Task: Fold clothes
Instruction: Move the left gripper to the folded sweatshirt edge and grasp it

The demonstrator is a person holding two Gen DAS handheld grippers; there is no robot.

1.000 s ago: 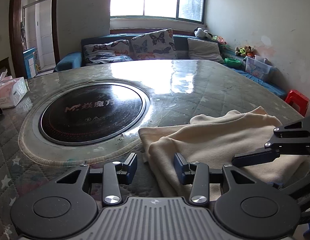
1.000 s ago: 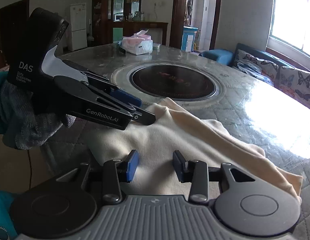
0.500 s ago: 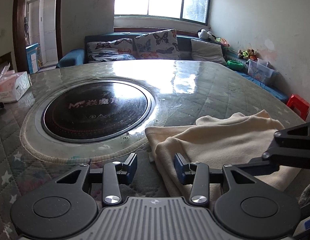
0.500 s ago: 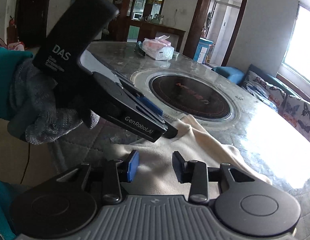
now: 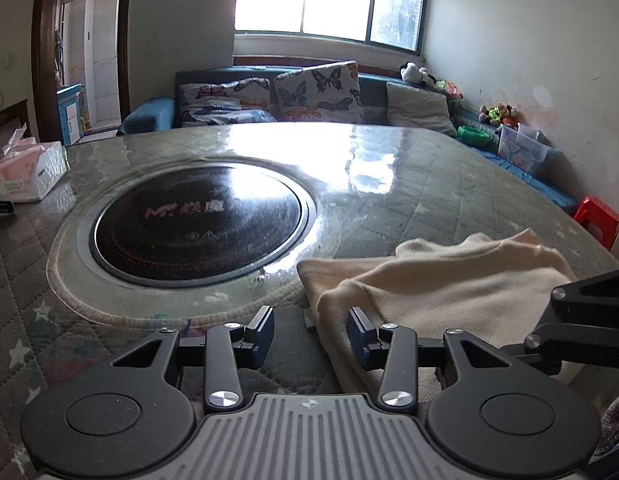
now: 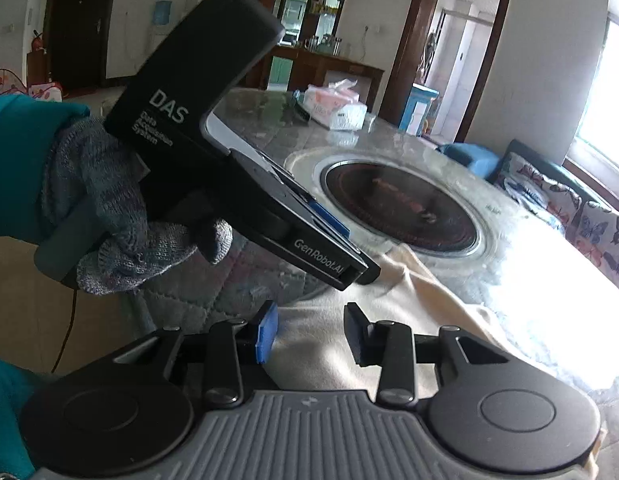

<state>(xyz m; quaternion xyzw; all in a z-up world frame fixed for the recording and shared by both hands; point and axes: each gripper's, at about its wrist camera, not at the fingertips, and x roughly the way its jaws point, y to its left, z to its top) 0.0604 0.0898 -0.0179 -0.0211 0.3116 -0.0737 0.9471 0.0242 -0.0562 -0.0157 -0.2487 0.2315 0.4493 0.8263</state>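
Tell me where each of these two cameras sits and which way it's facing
Left wrist view: on the left gripper, angled down across the table toward the window and sofa; its open fingers straddle the cream garment's edge, and the right gripper shows at the right edge.
Right wrist view: on the right gripper, facing the doorways and cabinet; its fingers hang open over the garment, with the left gripper in a gloved hand.
Shared: garment, round cooktop, tissue pack.
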